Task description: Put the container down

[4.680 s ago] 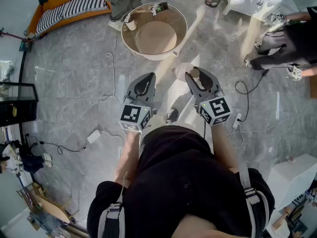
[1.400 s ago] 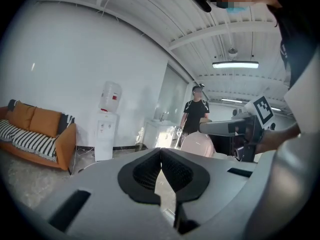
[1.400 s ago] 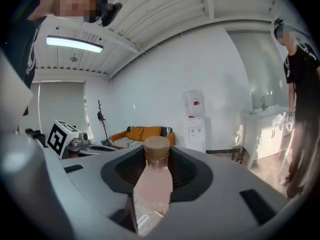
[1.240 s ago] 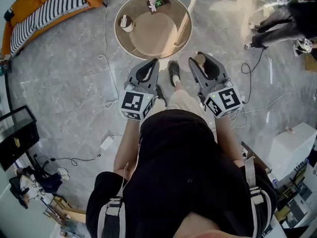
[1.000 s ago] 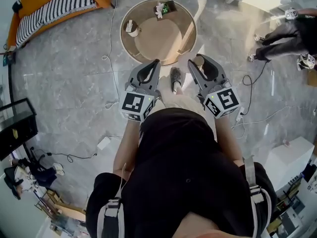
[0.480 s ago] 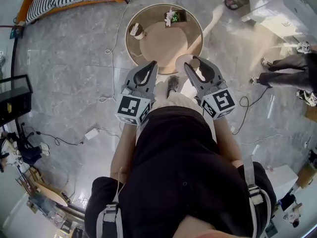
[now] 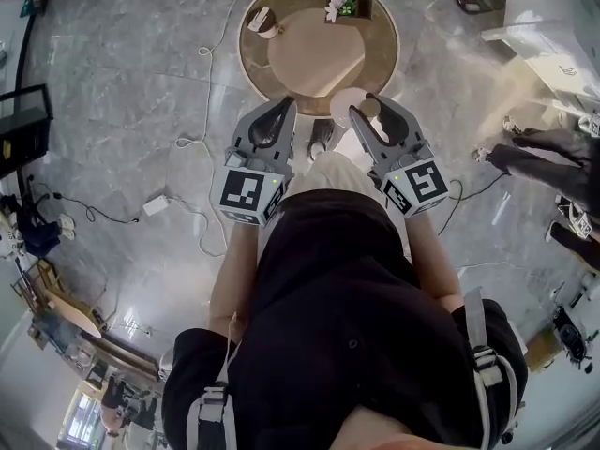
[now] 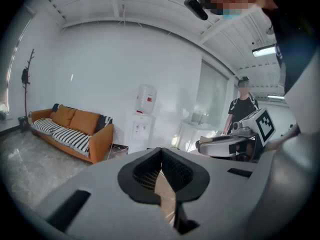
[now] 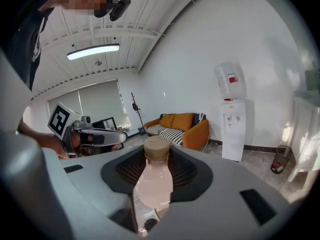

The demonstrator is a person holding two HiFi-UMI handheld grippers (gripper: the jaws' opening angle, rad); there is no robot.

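Container (image 9: 153, 181): pale pink translucent bottle, bulbous body narrowing to a neck closed by a tan cork-like lid (image 9: 157, 147). Clamped between the jaws of the right hand-held gripper (image 7: 366, 107), lid toward the jaw tips, held off the floor.

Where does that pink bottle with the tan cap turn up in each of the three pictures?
Head view: the bottle sits above centre, in the jaws of the right gripper.
Left gripper view: not visible.
Right gripper view: the bottle stands low at centre, between the jaws.
Shared landmark: the orange sofa, seen in both gripper views.
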